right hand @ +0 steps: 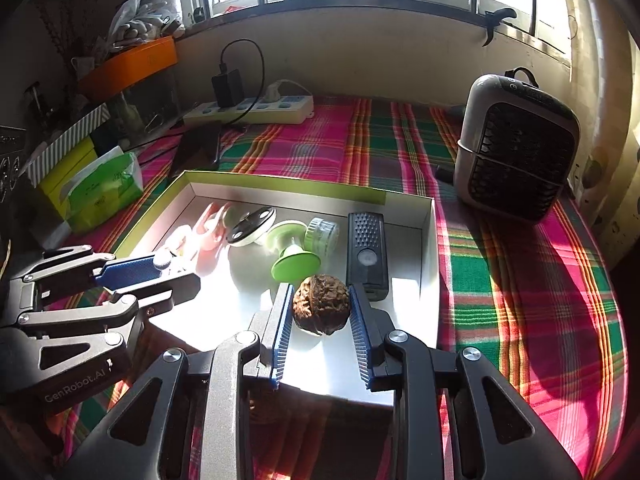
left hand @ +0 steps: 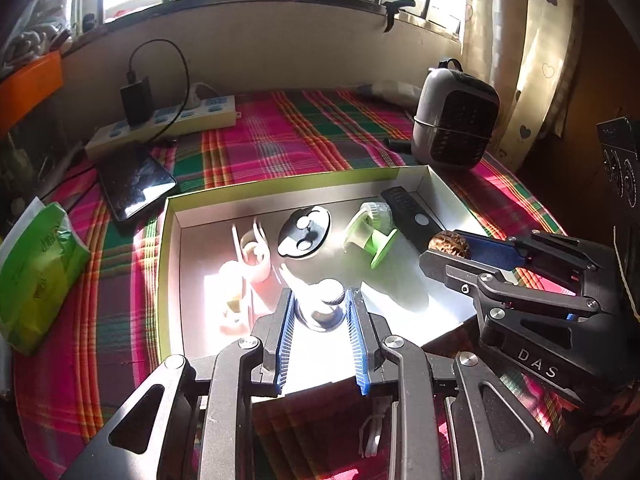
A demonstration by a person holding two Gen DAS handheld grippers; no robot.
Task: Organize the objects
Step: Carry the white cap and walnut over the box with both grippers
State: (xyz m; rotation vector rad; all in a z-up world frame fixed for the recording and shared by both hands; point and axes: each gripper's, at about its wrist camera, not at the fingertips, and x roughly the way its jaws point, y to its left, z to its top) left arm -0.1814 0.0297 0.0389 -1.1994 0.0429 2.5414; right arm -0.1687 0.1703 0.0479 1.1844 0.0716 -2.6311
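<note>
A shallow white box with a yellow-green rim lies on the plaid cloth; it also shows in the right wrist view. Inside lie a pink clip, a black round disc, a green spool and a black remote. My left gripper is shut on a small white knurled cap over the box's near part. My right gripper is shut on a brown walnut above the box's near right part; the walnut also shows in the left wrist view.
A grey fan heater stands at the back right. A white power strip with a black charger, a dark tablet and a green tissue pack lie left of the box. An orange tray sits on the left shelf.
</note>
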